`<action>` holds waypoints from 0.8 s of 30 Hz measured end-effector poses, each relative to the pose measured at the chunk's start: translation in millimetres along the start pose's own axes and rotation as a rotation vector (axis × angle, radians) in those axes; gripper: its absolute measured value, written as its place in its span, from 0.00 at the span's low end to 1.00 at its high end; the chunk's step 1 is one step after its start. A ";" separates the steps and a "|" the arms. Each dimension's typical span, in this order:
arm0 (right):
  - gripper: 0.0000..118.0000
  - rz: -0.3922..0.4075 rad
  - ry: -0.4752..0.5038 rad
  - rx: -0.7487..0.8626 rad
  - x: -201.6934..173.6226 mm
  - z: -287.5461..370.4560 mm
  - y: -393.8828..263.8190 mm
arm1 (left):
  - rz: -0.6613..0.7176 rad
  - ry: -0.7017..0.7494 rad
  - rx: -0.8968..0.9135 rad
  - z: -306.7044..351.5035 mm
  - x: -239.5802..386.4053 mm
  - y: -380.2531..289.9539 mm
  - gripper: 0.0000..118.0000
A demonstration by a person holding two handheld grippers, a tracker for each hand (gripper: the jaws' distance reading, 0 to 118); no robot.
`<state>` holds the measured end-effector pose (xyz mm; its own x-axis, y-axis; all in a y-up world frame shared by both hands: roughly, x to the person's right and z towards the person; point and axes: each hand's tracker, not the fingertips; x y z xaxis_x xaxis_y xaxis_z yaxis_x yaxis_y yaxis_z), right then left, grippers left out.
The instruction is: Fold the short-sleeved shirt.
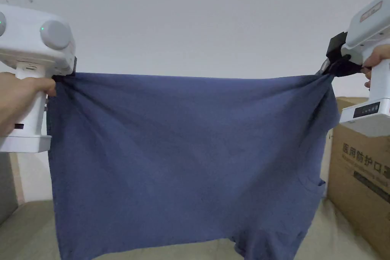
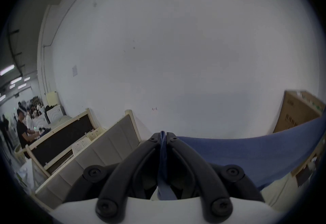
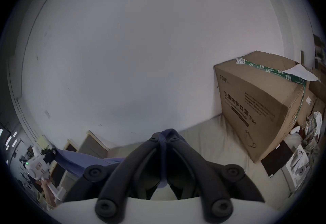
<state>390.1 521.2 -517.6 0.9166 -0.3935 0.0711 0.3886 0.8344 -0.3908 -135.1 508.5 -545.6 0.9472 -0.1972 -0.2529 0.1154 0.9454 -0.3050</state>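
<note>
Two grippers clamp soft blue shirt (image 1: pixel 183 158) — taut top edge | hanging flat

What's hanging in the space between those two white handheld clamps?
The blue shirt spans the gap, its top edge stretched from the left gripper to the right gripper, each clamped on a corner. The head view shows it best.
</note>
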 end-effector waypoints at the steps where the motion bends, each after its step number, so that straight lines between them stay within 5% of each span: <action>1: 0.03 0.001 0.000 -0.010 4.5 -9.6 -7.4 | 0.017 0.002 -0.002 -7.9 3.0 -11.7 0.04; 12: 0.03 -0.057 -0.171 -0.353 83.1 -165.8 -181.7 | -0.016 -0.056 -0.463 -137.1 76.0 -248.4 0.04; 15: 0.03 -0.015 -0.251 -0.484 111.5 -198.5 -250.3 | -0.042 -0.091 -0.600 -156.8 90.9 -324.0 0.04; 19: 0.03 -0.122 -0.299 -0.570 147.4 -213.7 -325.8 | -0.003 -0.089 -0.710 -165.8 93.0 -396.2 0.04; 24: 0.03 -0.100 -0.256 -0.583 157.9 -180.9 -358.3 | -0.013 -0.113 -0.717 -145.1 72.8 -417.2 0.04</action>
<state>378.5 90.3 -532.4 0.9003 -0.2937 0.3213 0.4239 0.4235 -0.8006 -157.7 62.0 -570.0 0.9767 -0.1429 -0.1603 -0.0606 0.5326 -0.8442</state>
